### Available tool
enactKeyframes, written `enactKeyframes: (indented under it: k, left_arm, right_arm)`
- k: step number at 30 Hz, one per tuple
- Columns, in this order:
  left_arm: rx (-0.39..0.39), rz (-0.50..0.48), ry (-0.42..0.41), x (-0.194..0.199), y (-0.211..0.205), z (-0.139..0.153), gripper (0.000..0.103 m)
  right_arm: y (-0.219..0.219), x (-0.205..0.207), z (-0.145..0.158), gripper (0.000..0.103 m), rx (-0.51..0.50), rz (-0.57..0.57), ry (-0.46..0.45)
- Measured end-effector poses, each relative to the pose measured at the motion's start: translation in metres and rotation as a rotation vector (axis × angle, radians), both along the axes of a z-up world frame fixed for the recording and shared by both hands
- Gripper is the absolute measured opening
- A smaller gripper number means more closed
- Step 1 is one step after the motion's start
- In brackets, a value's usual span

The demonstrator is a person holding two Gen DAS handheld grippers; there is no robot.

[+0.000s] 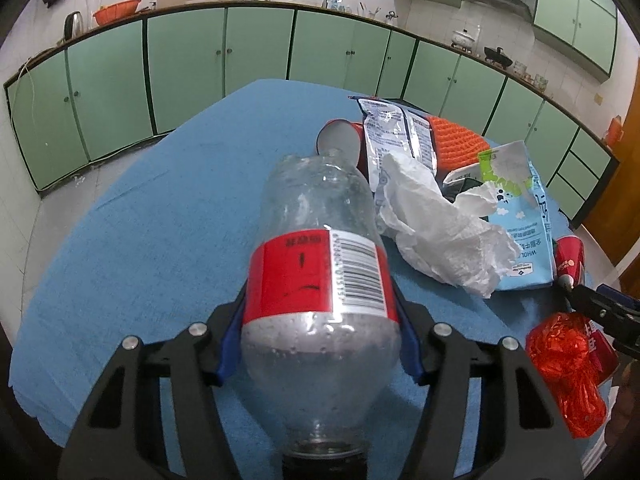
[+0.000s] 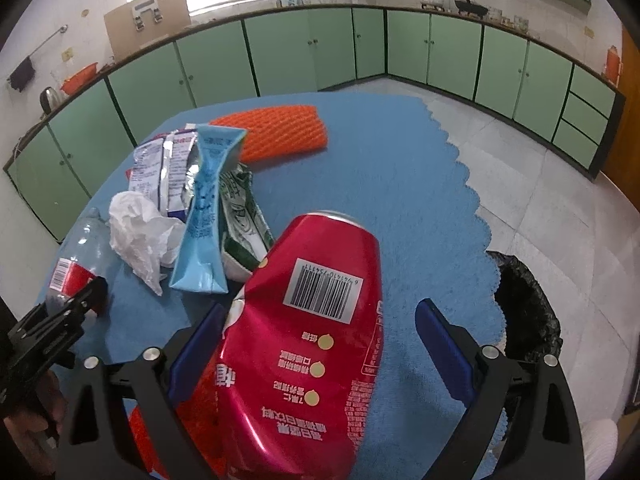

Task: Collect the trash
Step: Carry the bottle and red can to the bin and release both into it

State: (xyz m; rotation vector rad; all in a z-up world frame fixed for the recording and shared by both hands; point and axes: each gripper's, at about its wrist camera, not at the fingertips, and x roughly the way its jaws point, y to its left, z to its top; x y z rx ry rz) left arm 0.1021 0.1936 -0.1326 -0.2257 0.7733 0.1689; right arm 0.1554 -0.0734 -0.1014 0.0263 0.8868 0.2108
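Claws are the nearest things in both wrist views. The left claw (image 1: 320, 312) is pressing its blue pads (image 1: 230, 344) against the red label band of a clear plastic bottle (image 1: 320, 280), which is lying along the claw with its neck towards the camera and its base pointing away over the blue surface (image 1: 160, 220). The right claw (image 2: 320, 336) is standing wide, with a dented red can (image 2: 304, 340) lying between its blue pads (image 2: 444, 348); the left pad is close against the can's side and the right pad is well clear, so nothing is gripped there yet. Just beyond both claws, a crumpled white tissue (image 1: 440, 232), a silver snack wrapper (image 1: 396, 132), a light blue carton (image 1: 524, 216), an orange mesh sleeve (image 2: 276, 136) and a crinkled red foil wrapper (image 1: 568, 372) are lying bunched together. A bin lined with a black bag (image 2: 524, 308) is standing on the floor, just off the surface's scalloped edge on the right. To do this step well, the left claw should be squeezing only enough to hold the thin bottle without crushing it, then lifting it straight clear of the tissue beside it. The right claw should be centring on the can before closing, since the dented wall may slip.
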Motion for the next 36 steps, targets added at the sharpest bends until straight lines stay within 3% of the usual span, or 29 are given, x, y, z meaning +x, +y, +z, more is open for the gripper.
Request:
enactKeyframes:
  k: [11, 14, 28, 36]
  left_arm:
    - [0.017, -0.012, 0.001, -0.001, -0.008, -0.002, 0.060]
    - [0.028, -0.015, 0.000, 0.000, -0.008, -0.001, 0.060]
    - [0.020, -0.017, -0.054, -0.009, -0.007, 0.020, 0.060]
    - [0.016, -0.080, -0.109, -0.006, -0.034, 0.049, 0.060]
  right_arm:
    - [-0.003, 0.014, -0.018, 0.097, 0.004, -0.037, 0.085]
    - [-0.010, 0.019, -0.024, 0.089, 0.069, -0.038, 0.124]
    - [-0.029, 0.011, -0.001, 0.086, 0.104, -0.024, 0.049]
    - [-0.051, 0.005, 0.024, 0.086, 0.107, -0.043, -0.012]
